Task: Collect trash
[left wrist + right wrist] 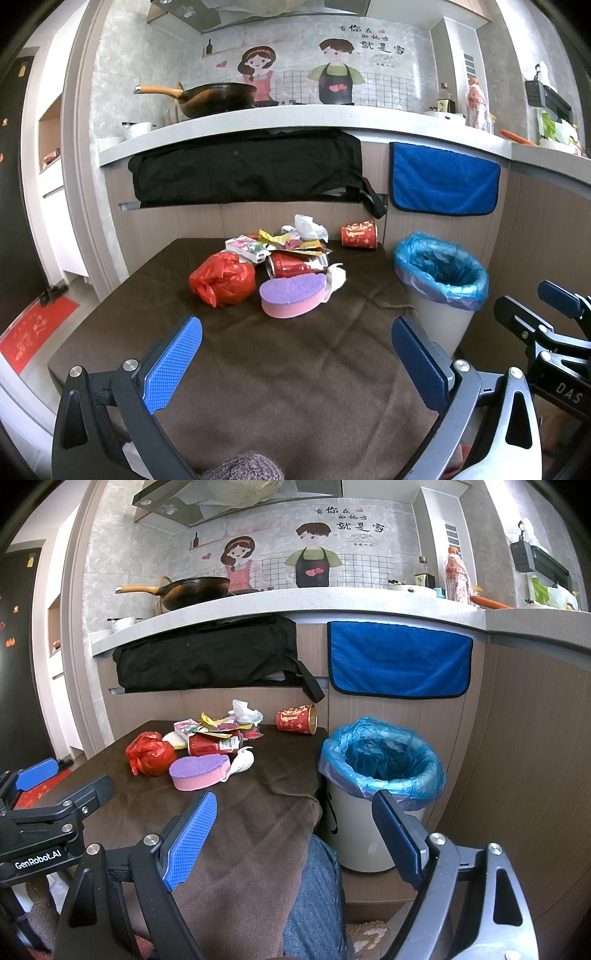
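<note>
A heap of trash lies at the far side of the brown-covered table [280, 369]: a crumpled red plastic bag [221, 278], a purple and pink sponge [293, 295], a crushed red can [290, 264], coloured wrappers [280, 240], a white tissue [338, 277] and a red paper cup [359, 234] on its side. A bin with a blue liner [441, 277] stands right of the table. My left gripper [295, 363] hovers open over the near table, well short of the heap. My right gripper [295, 838] is open above the table's right edge, beside the bin [382, 764]; nothing is held.
A kitchen counter [295, 118] with a wok [218, 98] and bottles runs behind. A black bag [247, 168] and a blue towel [443, 179] hang on the cabinet front. A person's jeans-clad knee [317, 897] shows under the right gripper. A red mat [33, 332] lies on the floor at left.
</note>
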Demonstrator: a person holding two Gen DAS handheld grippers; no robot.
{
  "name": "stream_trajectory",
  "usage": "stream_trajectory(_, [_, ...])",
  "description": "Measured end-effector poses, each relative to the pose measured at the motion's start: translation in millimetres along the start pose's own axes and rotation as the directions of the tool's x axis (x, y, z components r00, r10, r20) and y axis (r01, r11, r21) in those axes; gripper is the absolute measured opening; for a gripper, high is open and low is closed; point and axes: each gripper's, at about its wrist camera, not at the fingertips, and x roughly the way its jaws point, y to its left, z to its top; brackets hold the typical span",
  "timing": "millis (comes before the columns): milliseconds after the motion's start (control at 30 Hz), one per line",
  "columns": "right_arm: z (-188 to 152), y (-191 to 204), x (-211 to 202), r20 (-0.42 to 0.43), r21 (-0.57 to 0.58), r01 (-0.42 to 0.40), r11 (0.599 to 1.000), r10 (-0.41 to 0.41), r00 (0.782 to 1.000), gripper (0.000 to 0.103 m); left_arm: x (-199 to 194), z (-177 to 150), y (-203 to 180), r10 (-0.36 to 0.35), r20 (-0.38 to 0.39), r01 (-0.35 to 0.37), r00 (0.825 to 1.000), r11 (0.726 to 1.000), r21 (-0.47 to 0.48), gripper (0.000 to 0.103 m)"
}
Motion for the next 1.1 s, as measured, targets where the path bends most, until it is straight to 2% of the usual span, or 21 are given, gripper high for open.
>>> stream_trajectory(200, [4.7,1.6,0.6,0.007,-0.019,0.0,1.0,0.0,1.0,0.084,7.2,9.3,9.9,-0.011,-0.028,0.01,1.0,0.999,-0.03,0.102])
stream_trajectory(300, [14.4,2.1,7.5,0.031,-0.046,0.0,0.999,0.002,1.0,0.084,18.6,15.6,21.2,0.012,-0.013,-0.012,1.0,0.999,-0.047,0.102])
stream_trajectory(433, [33.1,12.9,25.7,0.083,-0.161,0.033,0.986,-0.02,0.996,0.084,48.9,18.8,44.3,0.08,0.019,-0.079,0.997,0.996,-0.05,0.102])
stream_trajectory(633, [63.9,34.2,73.3,0.094,-0.325,-0.026,0.945,0.06,0.994,0.084,104.2,25.5,97.4,0.069,-0.072,-0.079,0.995,0.984,-0.159,0.102])
stream_trajectory(733, [73.2,44.9,105.4,0.023,-0.372,-0.134,0.919,0.153,0.988,0.084,133.7,28.8,118.1,0.073,-0.107,-0.092,0.992,0.978,-0.187,0.102])
stream_trajectory(833, [78.6,52.6,142.3,-0.078,-0.337,-0.267,0.903,0.256,0.964,0.084,157.0,31.7,128.3,0.106,-0.113,-0.122,0.988,0.982,-0.146,0.102])
stream_trajectory(933, [77.2,59.3,181.0,-0.157,-0.294,-0.333,0.896,0.298,0.942,0.083,177.3,33.9,142.1,0.038,-0.145,-0.066,0.989,0.979,-0.191,0.102])
stream_trajectory(1000, [72.8,61.0,198.8,-0.184,-0.266,-0.343,0.901,0.302,0.935,0.083,192.6,33.0,149.6,-0.023,-0.176,-0.017,0.984,0.975,-0.221,0.102])
stream_trajectory(1100, [65.0,61.3,218.1,-0.215,-0.222,-0.357,0.907,0.312,0.925,0.083,206.5,32.3,151.7,-0.069,-0.199,0.021,0.978,0.973,-0.231,0.102])
